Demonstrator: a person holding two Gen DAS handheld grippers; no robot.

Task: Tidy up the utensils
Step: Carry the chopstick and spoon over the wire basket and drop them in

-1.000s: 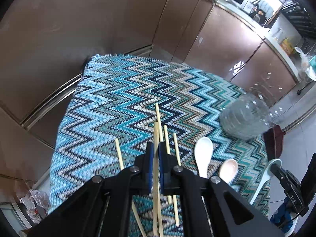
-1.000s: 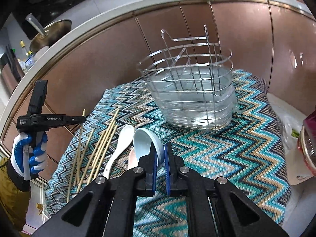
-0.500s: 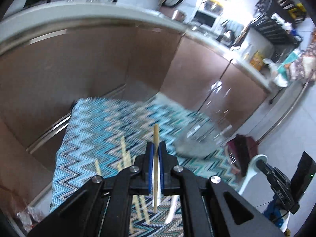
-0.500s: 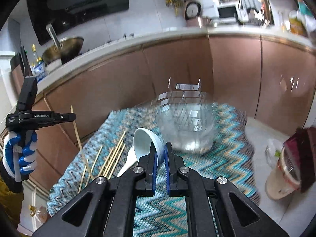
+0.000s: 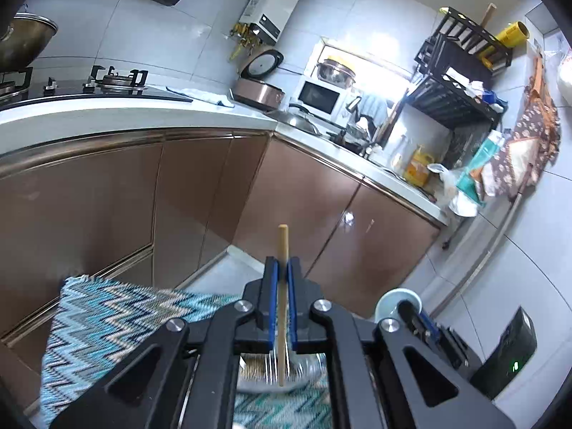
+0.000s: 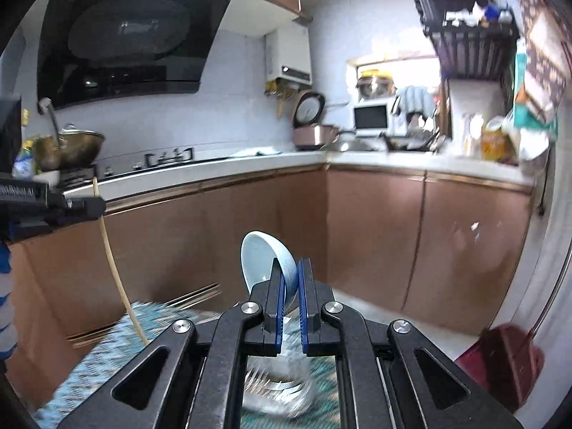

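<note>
One wooden chopstick [image 5: 282,250], thin & round, pinched upright in left gripper [image 5: 282,268]. One pale-blue glossy spoon [image 6: 266,262], bowl up, clamped in right gripper [image 6: 291,271]. Both above zigzag knit cloth [image 5: 107,314] w/ blurred wire basket [image 6: 279,389].

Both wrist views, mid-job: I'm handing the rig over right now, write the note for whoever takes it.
Left tool: shut on one wooden chopstick, lifted clear of the zigzag cloth.
Right tool: shut on the pale blue spoon, bowl end sticking up past the tips.
Clear holder: blurred, on the cloth just below both tools.
Done: one chopstick and one spoon picked up.
Left: drop both into the holder. Whether more utensils remain on the cloth cannot be seen from these views, so look down and check before going on.
</note>
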